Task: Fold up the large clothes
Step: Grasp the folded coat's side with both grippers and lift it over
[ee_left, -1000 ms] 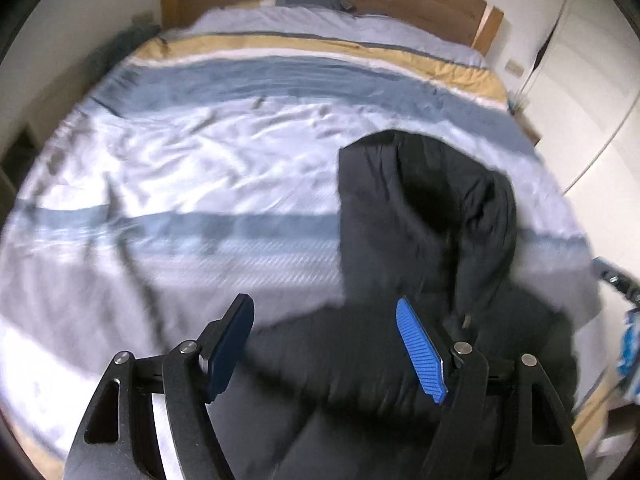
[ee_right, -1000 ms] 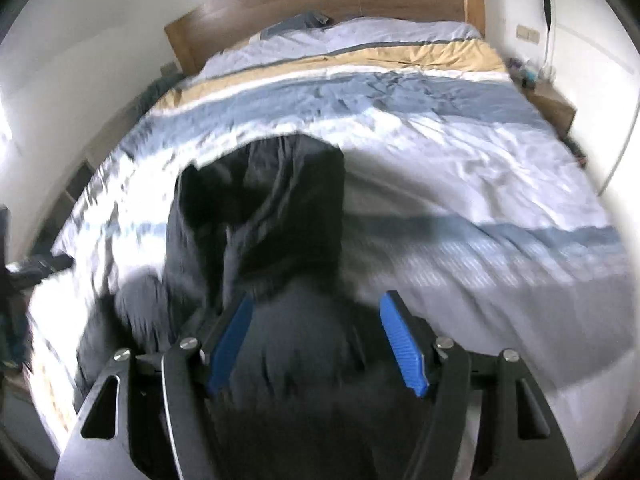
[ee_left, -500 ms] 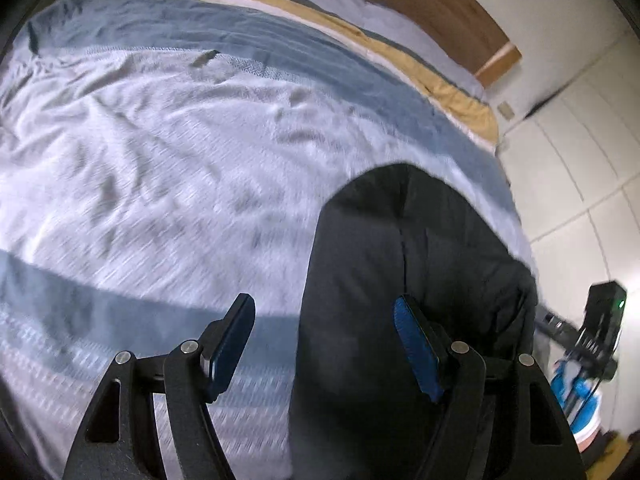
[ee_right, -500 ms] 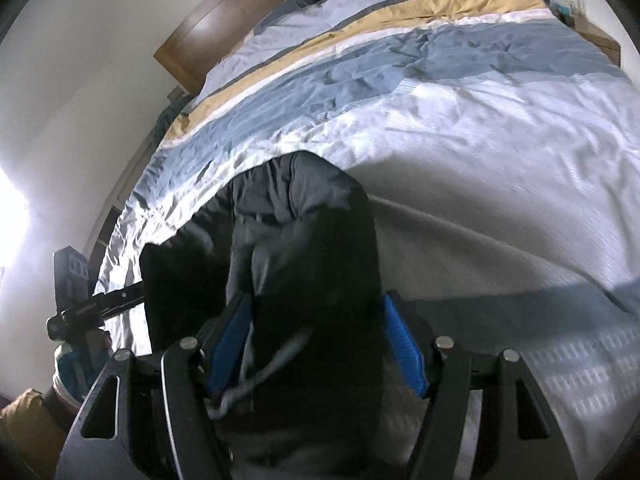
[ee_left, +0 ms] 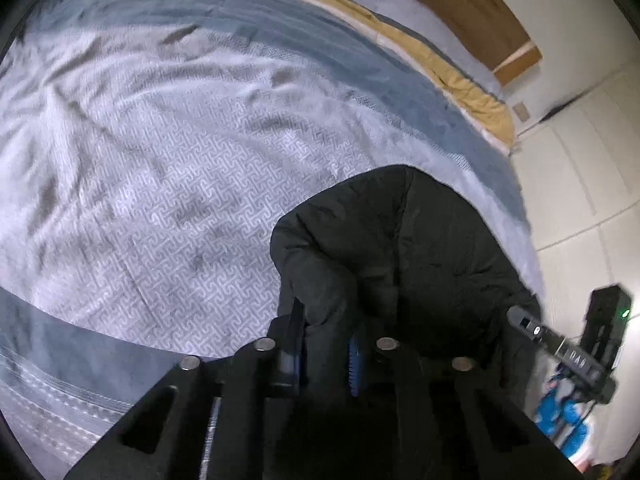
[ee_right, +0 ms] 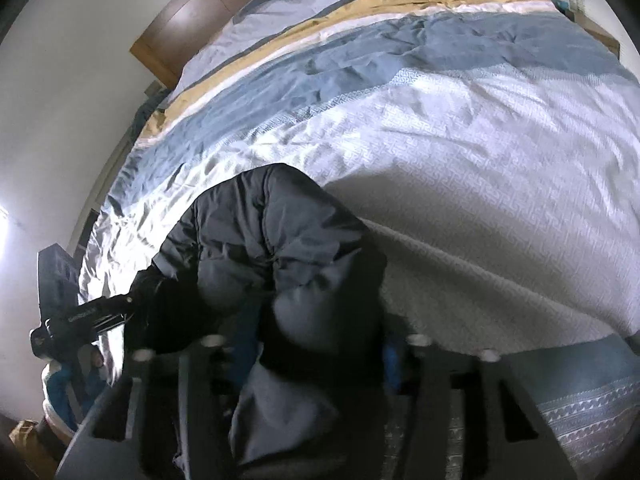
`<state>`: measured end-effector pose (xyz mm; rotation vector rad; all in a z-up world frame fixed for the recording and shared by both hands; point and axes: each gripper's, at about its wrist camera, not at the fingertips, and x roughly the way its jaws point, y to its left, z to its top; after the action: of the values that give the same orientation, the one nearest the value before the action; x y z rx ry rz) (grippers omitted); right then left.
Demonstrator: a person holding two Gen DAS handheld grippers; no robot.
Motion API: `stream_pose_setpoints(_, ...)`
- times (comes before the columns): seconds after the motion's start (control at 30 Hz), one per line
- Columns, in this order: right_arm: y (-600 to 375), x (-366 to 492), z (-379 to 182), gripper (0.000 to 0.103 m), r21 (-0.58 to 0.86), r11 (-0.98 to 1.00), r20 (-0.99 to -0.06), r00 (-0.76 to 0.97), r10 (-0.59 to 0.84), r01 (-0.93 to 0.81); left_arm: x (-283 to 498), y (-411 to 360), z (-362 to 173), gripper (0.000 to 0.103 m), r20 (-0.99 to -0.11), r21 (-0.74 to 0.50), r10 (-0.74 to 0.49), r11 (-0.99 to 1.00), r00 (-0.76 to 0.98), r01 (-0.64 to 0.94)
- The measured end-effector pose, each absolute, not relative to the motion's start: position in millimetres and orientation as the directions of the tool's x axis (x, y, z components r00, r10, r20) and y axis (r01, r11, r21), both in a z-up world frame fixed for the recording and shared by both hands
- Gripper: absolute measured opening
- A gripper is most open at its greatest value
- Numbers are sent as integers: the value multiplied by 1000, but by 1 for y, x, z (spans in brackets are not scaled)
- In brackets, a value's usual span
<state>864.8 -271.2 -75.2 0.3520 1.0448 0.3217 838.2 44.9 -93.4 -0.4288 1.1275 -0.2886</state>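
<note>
A black padded jacket lies bunched near the bed's near edge, also seen in the right wrist view. My left gripper is down on its left edge. Its jaws are closing, and a thin fold of the black fabric is pinched between the blue pads. My right gripper is on the jacket's other side. Its jaws are closing too, with a thick puffy bunch of the jacket squeezed between them. Each view shows the other gripper's black body at its side edge.
The bed cover is white, blue and yellow striped and wrinkled, and spreads wide beyond the jacket. A wooden headboard stands at the far end. White cupboard doors and a blue-and-white object are beside the bed.
Both grippers have come down and forward onto the jacket. Their jaws, wide open in the earlier frames, have closed onto its fabric.
</note>
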Motion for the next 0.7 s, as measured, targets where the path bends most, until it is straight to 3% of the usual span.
stream_pose_setpoints(0.07,-269,862,-71,17,398,911,-793,461,399,-105,831,42,-84,10,-807,-446,-417,894,418,29)
stream_pose_setpoints(0.13,-265,855,-62,14,365,921,-801,459,385,-136,823,41,-73,9,-808,-425,-402,904,431,48)
stream_pose_setpoints(0.5,-265,765,15,13,266,936,-811,471,346,-230,735,36,6,8,-778,-371,-385,919,496,131)
stream_pose_setpoints(0.7,-266,676,43,13,264,924,-792,485,371,-275,643,43,29,8,-770,-333,-381,924,511,188)
